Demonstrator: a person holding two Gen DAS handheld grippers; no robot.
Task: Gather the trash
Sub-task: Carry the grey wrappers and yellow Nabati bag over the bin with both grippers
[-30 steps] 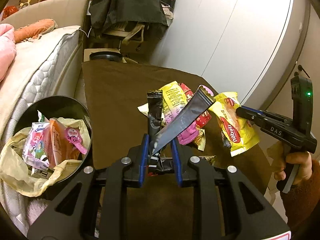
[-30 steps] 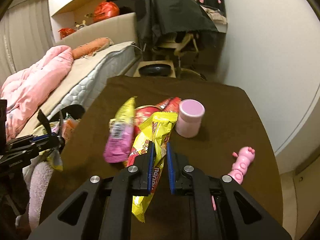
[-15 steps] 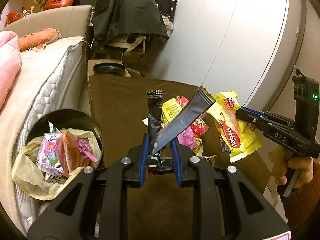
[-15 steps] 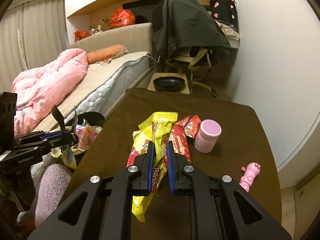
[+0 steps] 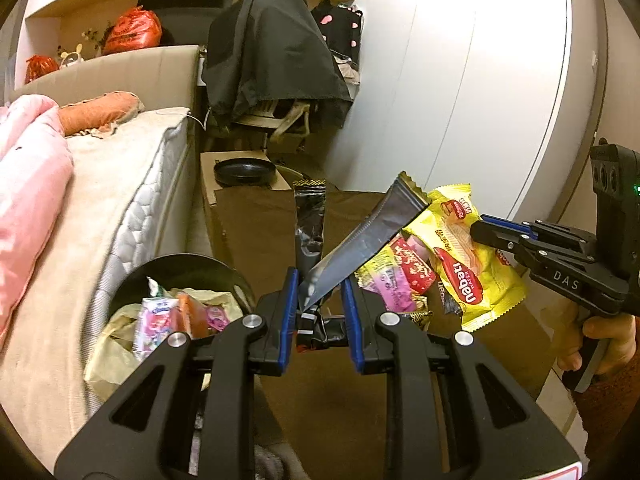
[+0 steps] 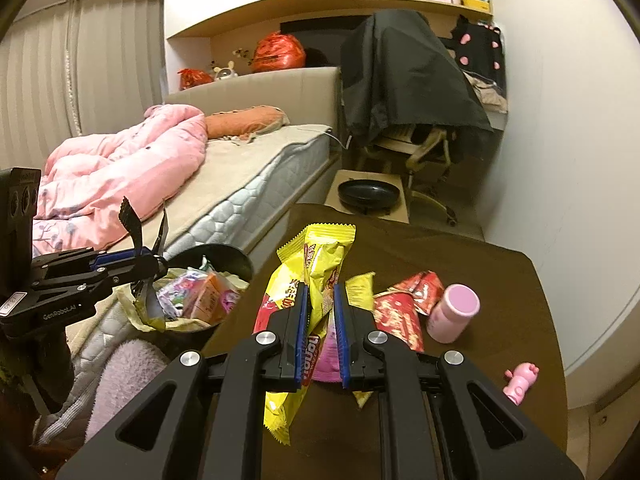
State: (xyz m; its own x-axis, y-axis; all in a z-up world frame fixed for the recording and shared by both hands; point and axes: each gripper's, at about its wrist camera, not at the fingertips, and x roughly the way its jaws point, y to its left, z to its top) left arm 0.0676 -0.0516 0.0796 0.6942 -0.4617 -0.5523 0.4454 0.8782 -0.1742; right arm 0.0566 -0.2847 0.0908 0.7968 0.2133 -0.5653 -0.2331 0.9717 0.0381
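Observation:
My left gripper [image 5: 319, 294] is shut on black and silver stick wrappers [image 5: 360, 236] and holds them in the air beside the trash bin [image 5: 132, 284]; it also shows in the right wrist view [image 6: 148, 266], above the bin [image 6: 224, 254]. My right gripper [image 6: 321, 312] is shut on a yellow wafer wrapper [image 6: 316, 264], lifted above the brown table [image 6: 460, 264]. In the left wrist view the yellow wafer wrapper [image 5: 464, 256] hangs from the right gripper [image 5: 480, 232]. Red and pink wrappers [image 6: 400, 312] lie on the table.
The bin holds a liner bag with several wrappers [image 5: 180, 316]. A pink jar [image 6: 454, 312] and a pink pig toy [image 6: 520, 382] sit on the table's right side. A bed [image 6: 240, 168] lies to the left, a draped chair [image 6: 404, 92] behind.
Both grippers have risen with their wrappers still held. The right gripper has lifted the yellow wrapper clear of the table pile. The left gripper stays beside the bin.

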